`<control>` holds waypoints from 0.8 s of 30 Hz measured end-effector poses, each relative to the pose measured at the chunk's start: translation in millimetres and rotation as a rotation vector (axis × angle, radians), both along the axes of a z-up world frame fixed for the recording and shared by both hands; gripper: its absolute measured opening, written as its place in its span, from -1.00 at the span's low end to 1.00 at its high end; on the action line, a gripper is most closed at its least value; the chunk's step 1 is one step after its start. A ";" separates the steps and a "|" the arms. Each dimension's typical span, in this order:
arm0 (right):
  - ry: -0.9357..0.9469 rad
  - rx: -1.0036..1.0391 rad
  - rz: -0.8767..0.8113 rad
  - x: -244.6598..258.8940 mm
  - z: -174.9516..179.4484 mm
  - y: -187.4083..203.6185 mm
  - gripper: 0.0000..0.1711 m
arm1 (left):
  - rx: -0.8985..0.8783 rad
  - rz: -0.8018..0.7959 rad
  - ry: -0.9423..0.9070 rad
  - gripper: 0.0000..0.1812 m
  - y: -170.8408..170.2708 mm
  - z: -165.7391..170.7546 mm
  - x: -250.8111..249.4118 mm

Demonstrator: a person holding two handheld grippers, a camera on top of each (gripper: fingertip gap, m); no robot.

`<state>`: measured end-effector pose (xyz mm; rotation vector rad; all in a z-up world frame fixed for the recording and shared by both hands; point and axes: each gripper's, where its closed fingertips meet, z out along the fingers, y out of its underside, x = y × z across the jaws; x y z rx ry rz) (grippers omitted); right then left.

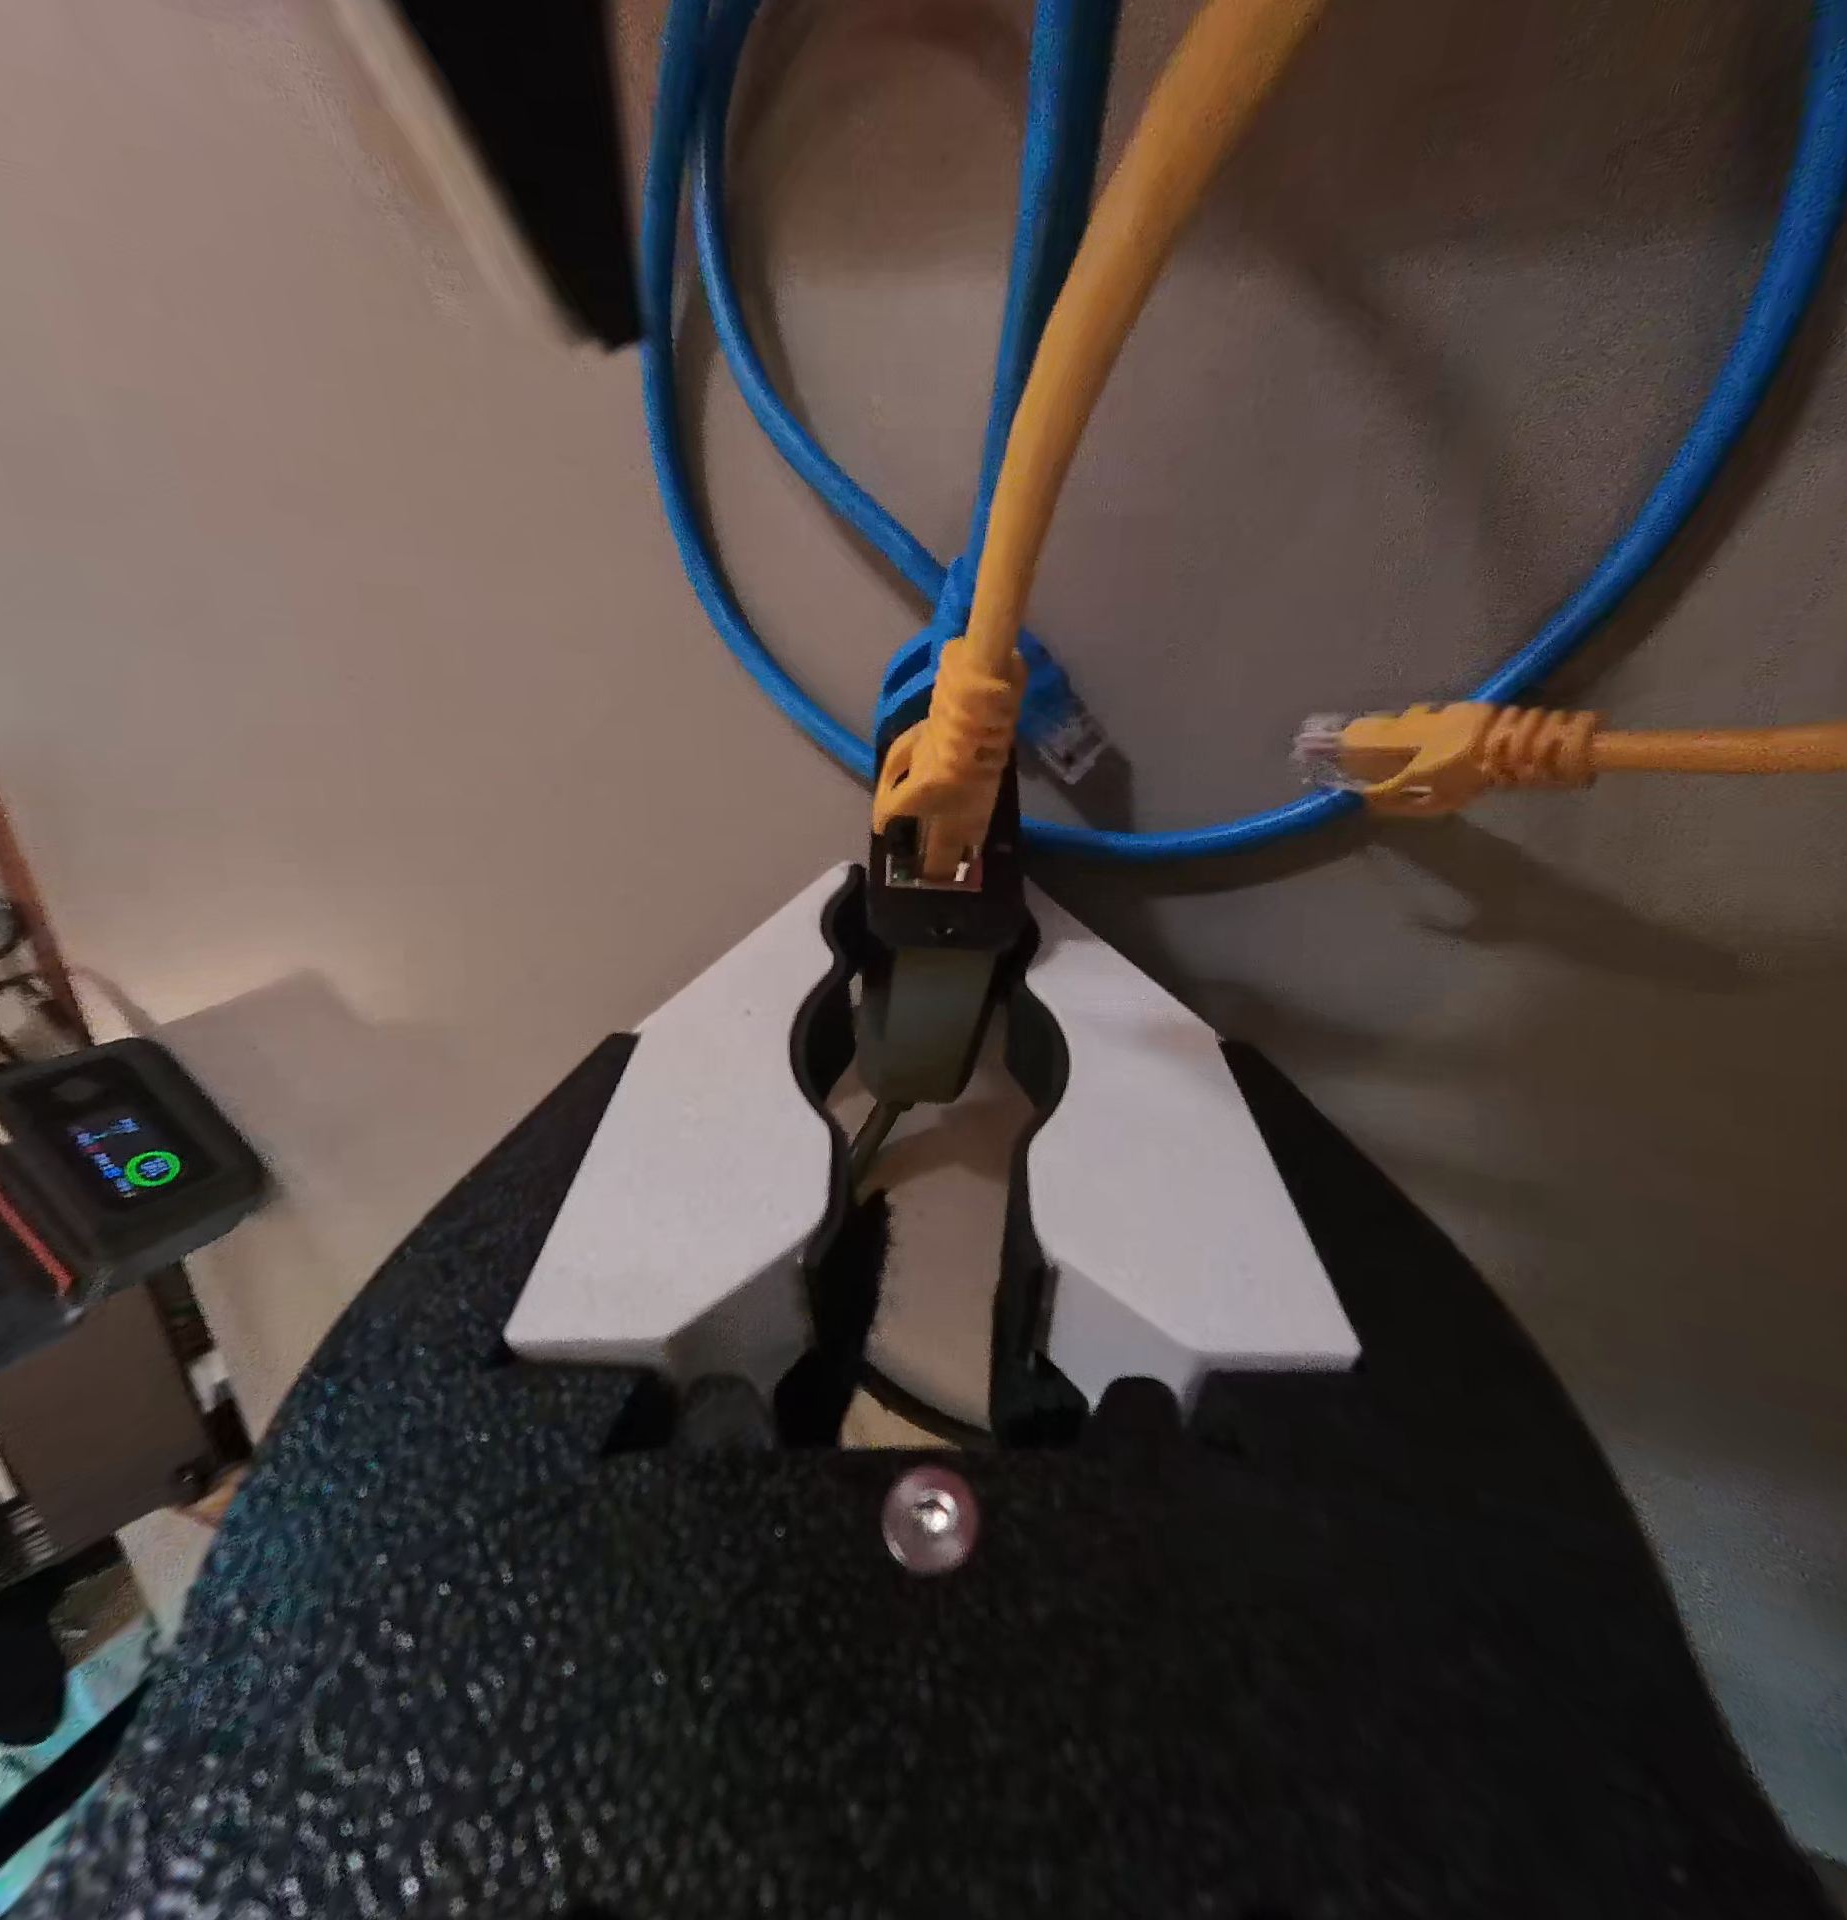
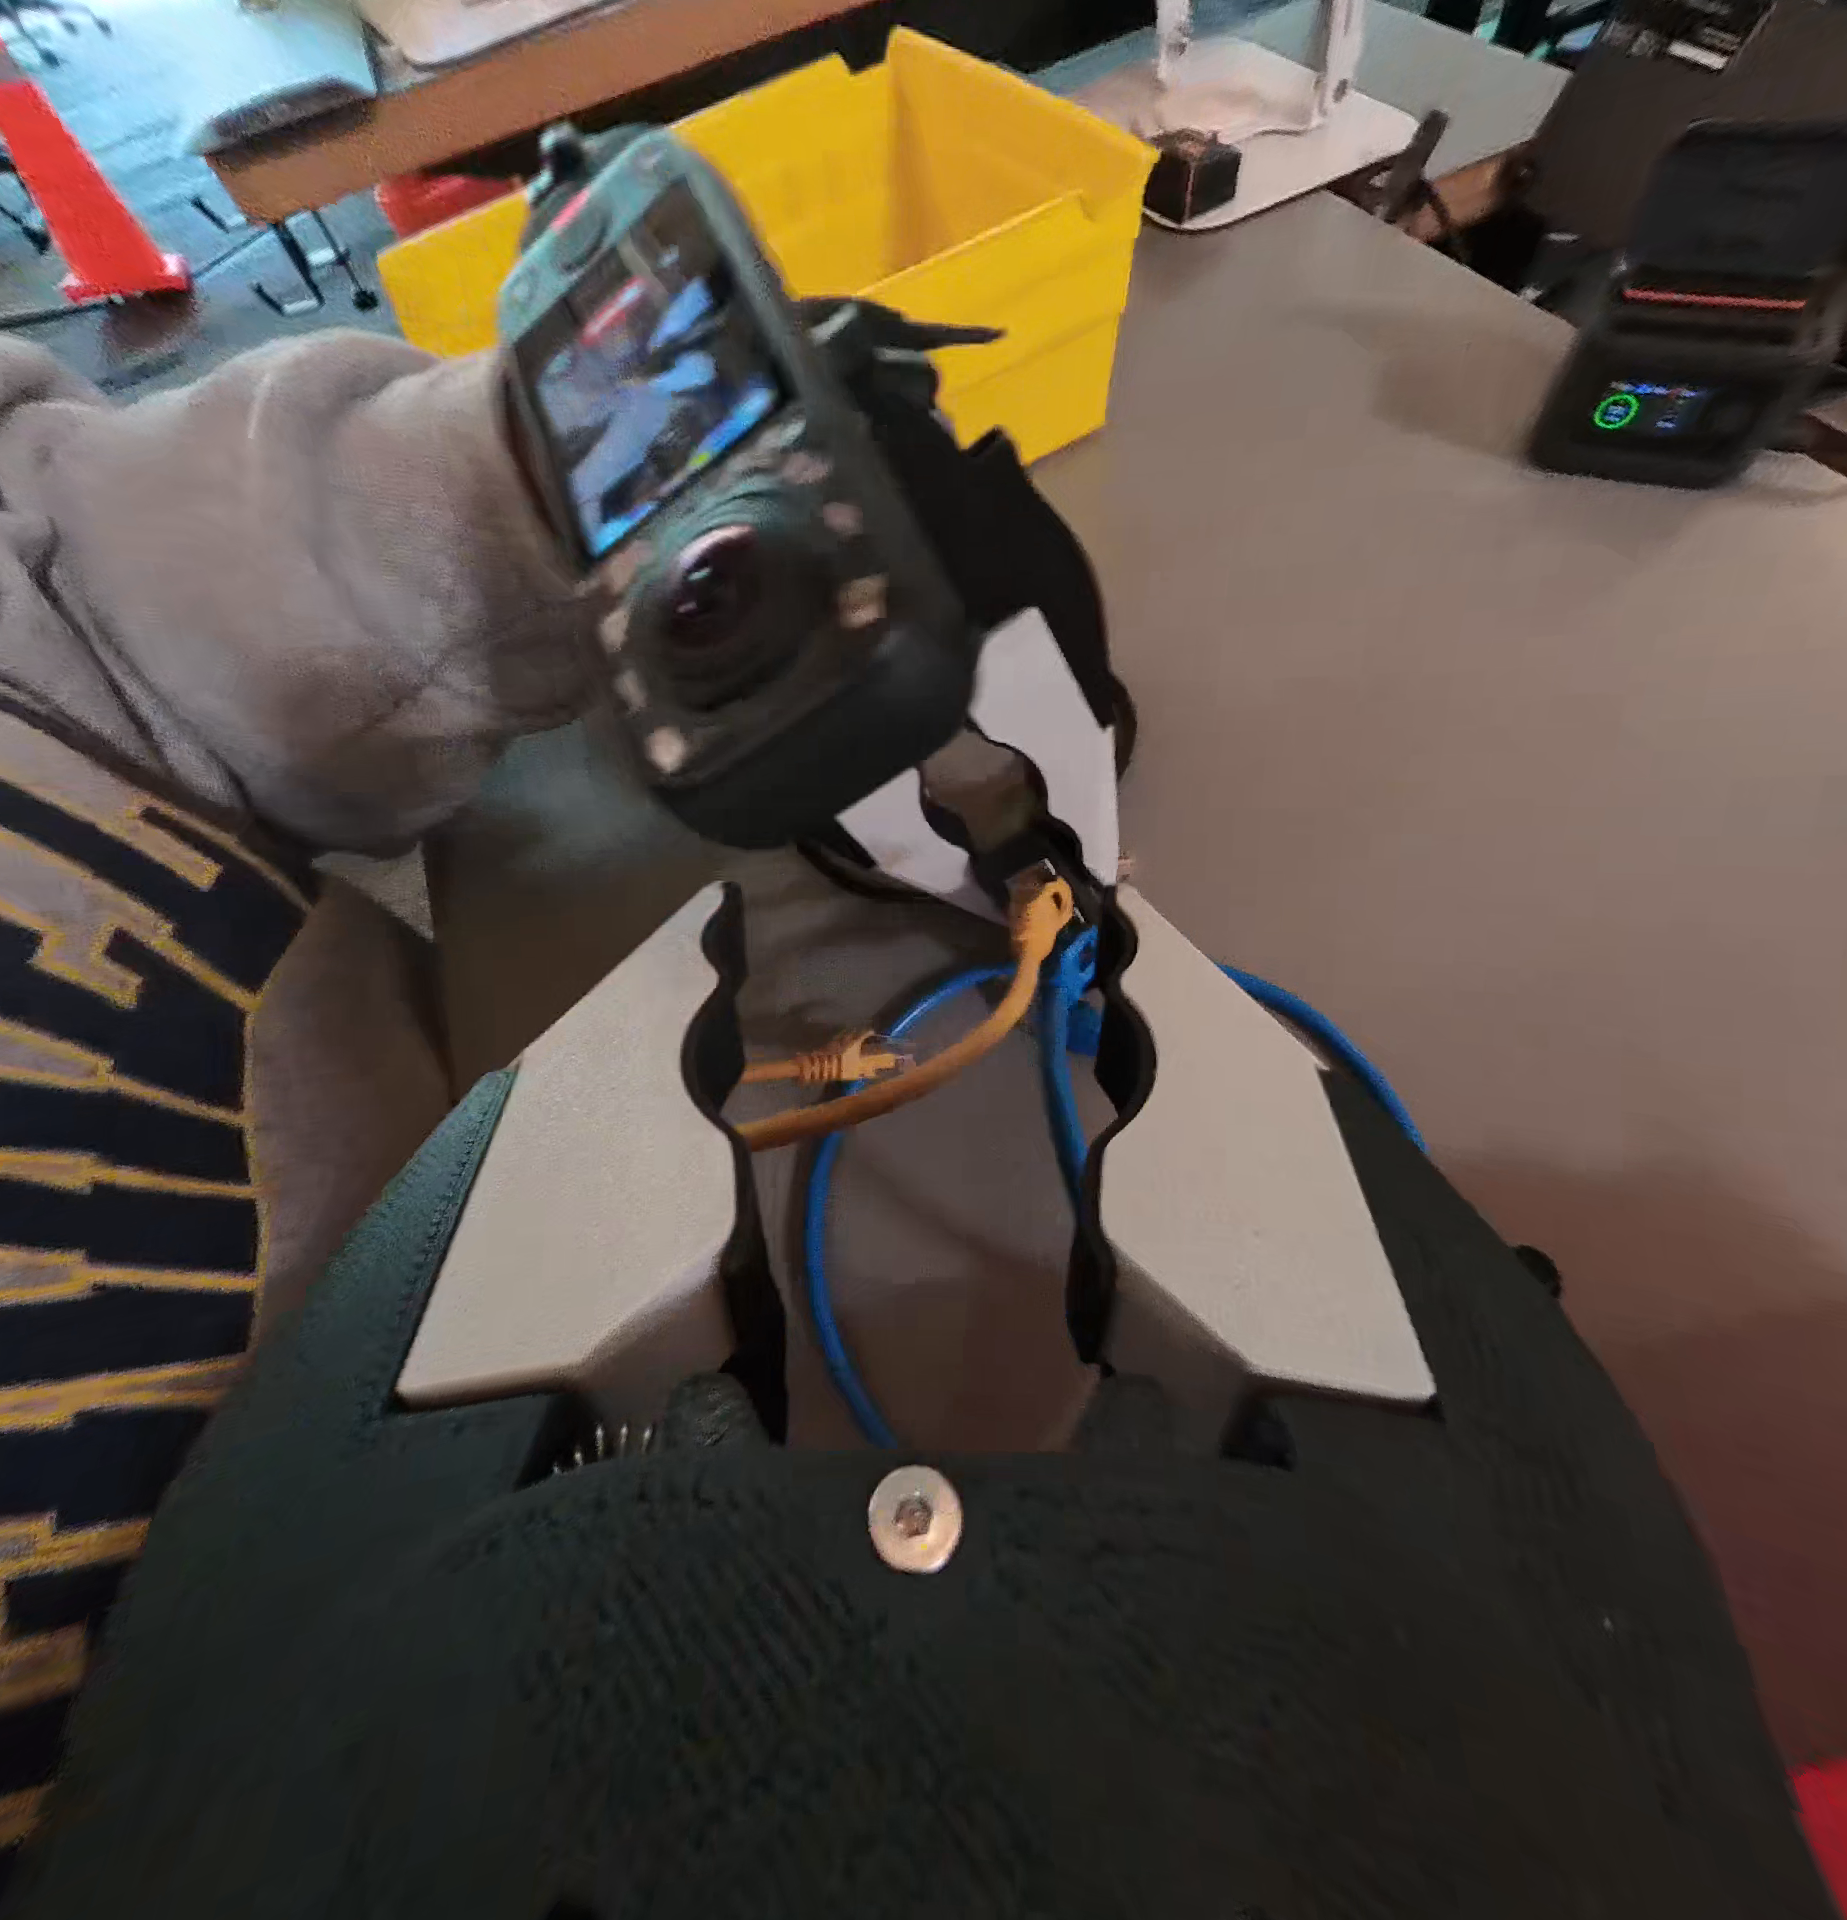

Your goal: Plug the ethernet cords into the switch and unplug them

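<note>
A: Risk? The left tongs [image 1: 940, 925] are clamped on the small black switch [image 1: 945, 883], with one orange cord [image 1: 1054, 416] plugged in. A skewed pull could twist the switch loose.

B: The right tongs [image 2: 919, 997] are wide open and empty, near the switch. Only the right view shows the yellow bin [image 2: 898, 208] beyond the switch on the worktop [image 2: 1470, 727].

We count two ethernet cords on the surface [image 1: 1521, 364]: one orange cord [image 1: 1095, 343] and one blue cord [image 1: 1781, 343]. One switch [image 1: 945, 883] has one orange plug [image 1: 950, 748] seated in it; one orange plug [image 1: 1438, 753] and one blue plug [image 1: 1064, 727] lie loose. There are one yellow bin [image 2: 1002, 239], one small black device with a lit screen [image 2: 1667, 405] and two grippers, left [image 1: 940, 914] and right [image 2: 919, 935].
</note>
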<state>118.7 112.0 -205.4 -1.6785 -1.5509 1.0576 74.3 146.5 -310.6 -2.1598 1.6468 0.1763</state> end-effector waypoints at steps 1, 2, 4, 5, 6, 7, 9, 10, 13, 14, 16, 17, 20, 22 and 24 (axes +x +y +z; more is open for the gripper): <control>-0.021 0.014 -0.003 0.9 -2.1 1.0 -0.20 | -0.031 0.004 -0.003 -0.75 0.4 -0.1 0.1; -0.051 0.027 -0.011 1.4 -6.7 2.8 -0.20 | -0.056 -0.001 -0.001 -0.75 0.4 -0.2 0.3; -0.132 0.032 -0.054 2.7 -22.5 9.8 -0.26 | -0.088 -0.014 0.000 -0.75 0.8 -0.3 1.0; -0.172 0.050 -0.083 4.1 -31.5 15.6 -0.30 | -0.099 -0.021 0.001 -0.75 0.4 -0.4 1.3; -0.201 0.073 -0.101 5.0 -39.4 19.6 -0.35 | -0.107 -0.032 0.000 -0.75 -0.2 -0.5 2.0; -0.213 0.092 -0.118 4.3 -44.6 23.0 -0.40 | -0.111 -0.041 -0.004 -0.74 -1.2 -0.5 3.0; -0.195 0.125 -0.130 -1.0 -50.2 25.4 -0.49 | -0.123 -0.050 -0.020 -0.74 -3.9 -0.5 5.8; -0.183 0.136 -0.128 -3.9 -52.5 25.3 -0.53 | -0.122 -0.054 -0.023 -0.73 -4.6 -0.6 6.6; -0.135 0.160 -0.094 -11.0 -55.8 20.9 -0.64 | -0.126 -0.058 -0.029 -0.72 -7.2 -0.8 7.3; -0.120 0.182 -0.075 -12.5 -55.8 18.5 -0.68 | -0.128 -0.060 -0.031 -0.72 -8.1 -0.8 7.3; -0.107 0.251 -0.060 -13.0 -56.3 17.2 -0.69 | -0.132 -0.058 -0.042 -0.72 -8.9 -0.9 7.6; -0.098 0.279 -0.057 -13.7 -55.8 16.6 -0.72 | -0.134 -0.054 -0.048 -0.72 -8.9 -0.9 8.0; -0.112 0.374 -0.065 -16.1 -57.8 16.6 -0.74 | -0.128 -0.060 -0.053 -0.72 -9.0 -1.2 9.1; -0.138 0.425 -0.056 -18.2 -60.9 15.4 -0.78 | -0.126 -0.061 -0.056 -0.71 -9.1 -1.4 10.0; -0.152 0.458 -0.050 -19.8 -62.2 14.4 -0.82 | -0.126 -0.057 -0.062 -0.71 -9.2 -1.5 10.1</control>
